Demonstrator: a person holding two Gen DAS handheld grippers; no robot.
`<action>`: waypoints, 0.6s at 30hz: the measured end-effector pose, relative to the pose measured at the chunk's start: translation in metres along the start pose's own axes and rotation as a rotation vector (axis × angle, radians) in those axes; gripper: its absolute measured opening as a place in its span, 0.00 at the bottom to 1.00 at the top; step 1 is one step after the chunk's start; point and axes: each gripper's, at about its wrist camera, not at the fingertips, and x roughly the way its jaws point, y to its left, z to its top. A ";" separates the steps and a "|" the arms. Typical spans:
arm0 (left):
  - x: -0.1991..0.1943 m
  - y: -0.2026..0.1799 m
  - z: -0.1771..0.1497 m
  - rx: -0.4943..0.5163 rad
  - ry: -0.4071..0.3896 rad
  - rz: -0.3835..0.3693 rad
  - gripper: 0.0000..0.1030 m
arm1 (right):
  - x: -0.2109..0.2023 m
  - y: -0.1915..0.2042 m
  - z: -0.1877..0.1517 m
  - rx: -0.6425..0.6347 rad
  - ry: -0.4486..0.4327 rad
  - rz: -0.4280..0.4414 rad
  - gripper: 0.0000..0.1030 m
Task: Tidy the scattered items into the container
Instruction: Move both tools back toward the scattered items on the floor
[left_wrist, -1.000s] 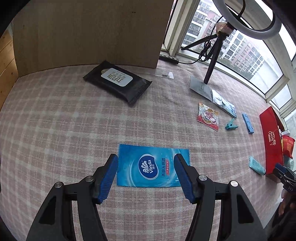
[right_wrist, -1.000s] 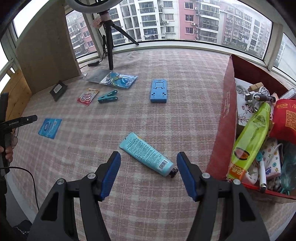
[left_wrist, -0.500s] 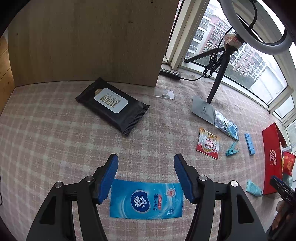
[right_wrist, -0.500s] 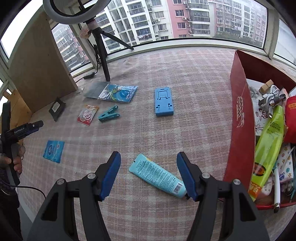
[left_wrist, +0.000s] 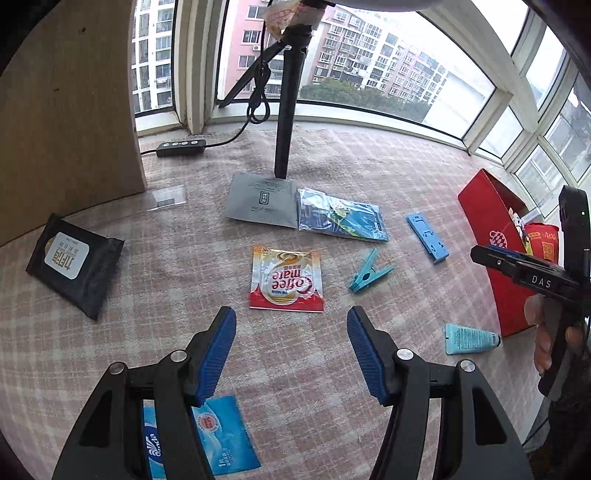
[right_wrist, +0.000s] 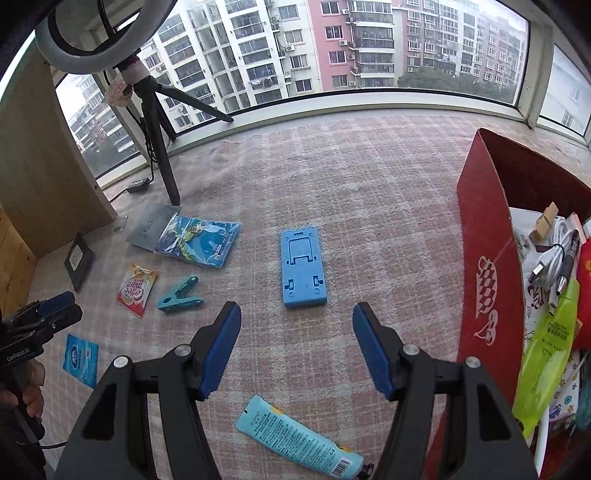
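On the checked cloth, left hand-held gripper (left_wrist: 291, 347) spread wide and empty above a blue tissue packet (left_wrist: 218, 435), right hand-held gripper (right_wrist: 295, 347) spread wide over a teal tube (right_wrist: 299, 439), red box (right_wrist: 487, 295) just beside it, blue phone stand (right_wrist: 303, 267) ahead.

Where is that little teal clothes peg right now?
The teal clothes peg lies on the checked cloth, between the Coffee-mate sachet and the blue plastic stand. In the right wrist view it sits left of centre, just beside the sachet.
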 end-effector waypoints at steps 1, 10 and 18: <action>0.007 -0.010 0.001 0.035 0.010 -0.003 0.58 | 0.004 -0.001 0.000 0.001 0.000 -0.007 0.60; 0.047 -0.052 0.012 0.137 0.052 -0.042 0.58 | 0.030 -0.007 0.008 0.008 0.022 -0.006 0.60; 0.064 -0.065 0.017 0.176 0.058 -0.045 0.56 | 0.048 -0.001 0.019 -0.038 0.045 -0.003 0.60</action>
